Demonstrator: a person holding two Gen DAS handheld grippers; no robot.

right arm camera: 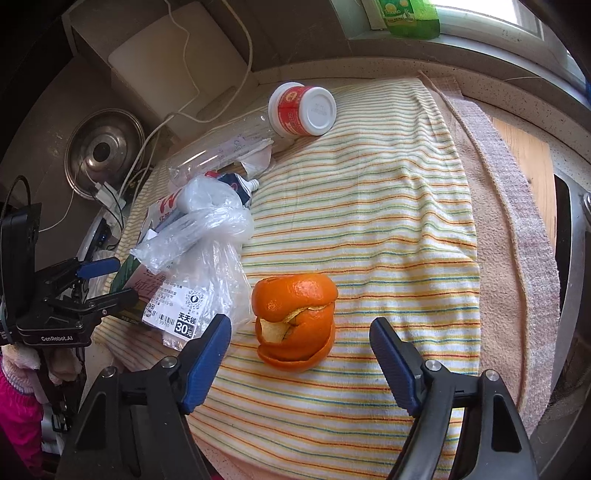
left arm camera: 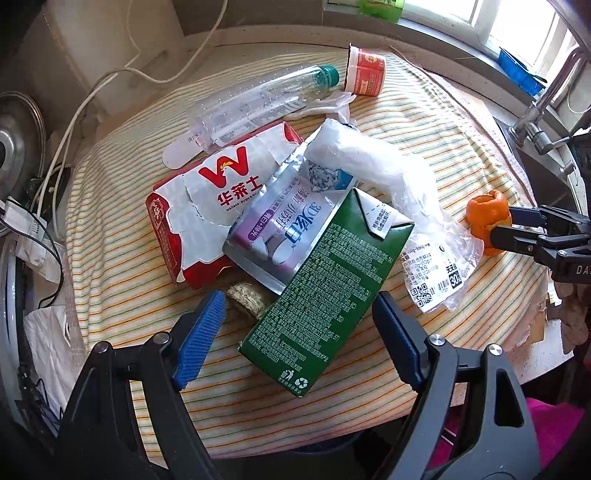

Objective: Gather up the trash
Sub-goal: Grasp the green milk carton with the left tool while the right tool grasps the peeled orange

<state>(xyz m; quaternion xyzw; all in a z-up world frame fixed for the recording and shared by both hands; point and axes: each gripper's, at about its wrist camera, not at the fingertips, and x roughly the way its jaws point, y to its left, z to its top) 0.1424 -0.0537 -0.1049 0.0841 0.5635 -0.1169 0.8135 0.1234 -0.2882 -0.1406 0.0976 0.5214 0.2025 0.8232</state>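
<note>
Left wrist view close over green carton (left arm camera: 325, 291); right close over orange peel (right arm camera: 295, 321); both share peel, probably bag.

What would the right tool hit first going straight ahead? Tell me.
The right tool is open and points at the orange peel on the striped towel. It would probably meet the peel first; nothing shows between them.

You get bright daylight from the window (left arm camera: 517, 22) at upper right, blown out there, with strong fisheye bending and dark corners in both sharp views.
</note>
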